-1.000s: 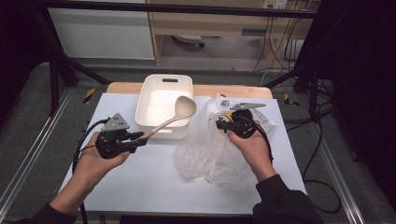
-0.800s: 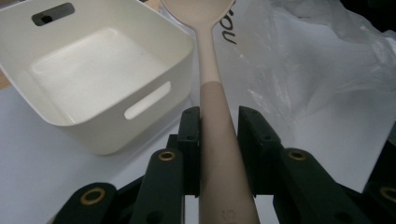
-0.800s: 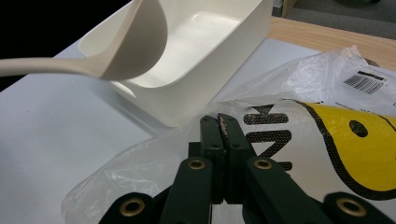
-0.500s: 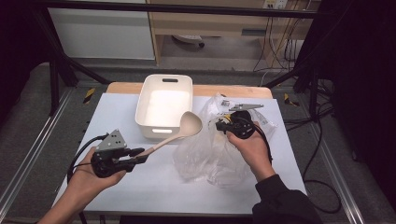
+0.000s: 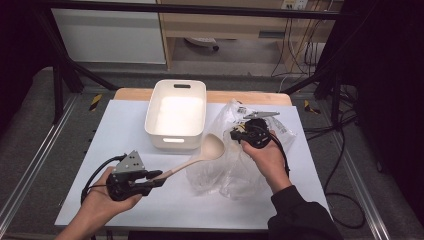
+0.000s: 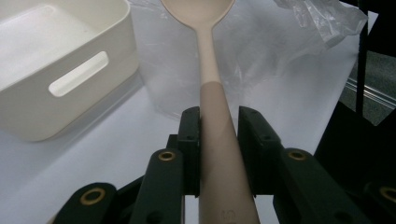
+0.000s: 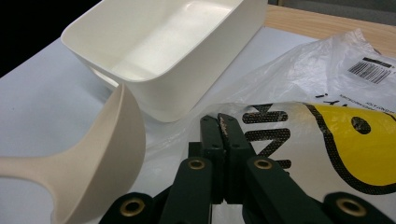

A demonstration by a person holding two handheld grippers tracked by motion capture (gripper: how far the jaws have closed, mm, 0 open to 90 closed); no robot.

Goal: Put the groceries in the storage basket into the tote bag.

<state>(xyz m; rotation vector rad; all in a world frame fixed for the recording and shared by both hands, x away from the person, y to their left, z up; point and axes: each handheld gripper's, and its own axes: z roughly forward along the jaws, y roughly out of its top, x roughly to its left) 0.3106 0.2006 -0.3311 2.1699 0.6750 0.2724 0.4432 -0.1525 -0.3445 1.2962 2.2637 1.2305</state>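
Note:
A beige plastic serving spoon (image 5: 200, 156) hangs over the white table, its bowl beside the crumpled clear plastic bag (image 5: 235, 167). My left gripper (image 5: 159, 176) is shut on the spoon's handle (image 6: 215, 130); its jaws clamp the handle from both sides, and the spoon's bowl (image 6: 198, 9) points at the bag (image 6: 280, 60). My right gripper (image 5: 236, 134) is shut on a fold of the bag at its upper edge. In the right gripper view the jaws (image 7: 223, 126) meet on the film, with the bag's yellow print (image 7: 359, 140) to the right and the spoon's bowl (image 7: 112, 154) to the left.
A white rectangular bin (image 5: 176, 114) with handle slots stands at the table's back middle, just left of the bag; it shows as the bin (image 6: 56, 60) and the bin (image 7: 163, 46) in the gripper views. A wooden strip (image 5: 250, 97) runs along the far table edge.
My left gripper has drawn back toward the near left with the spoon; the spoon's bowl has moved from the bin's front corner down to the bag's side. The right gripper has stayed put.

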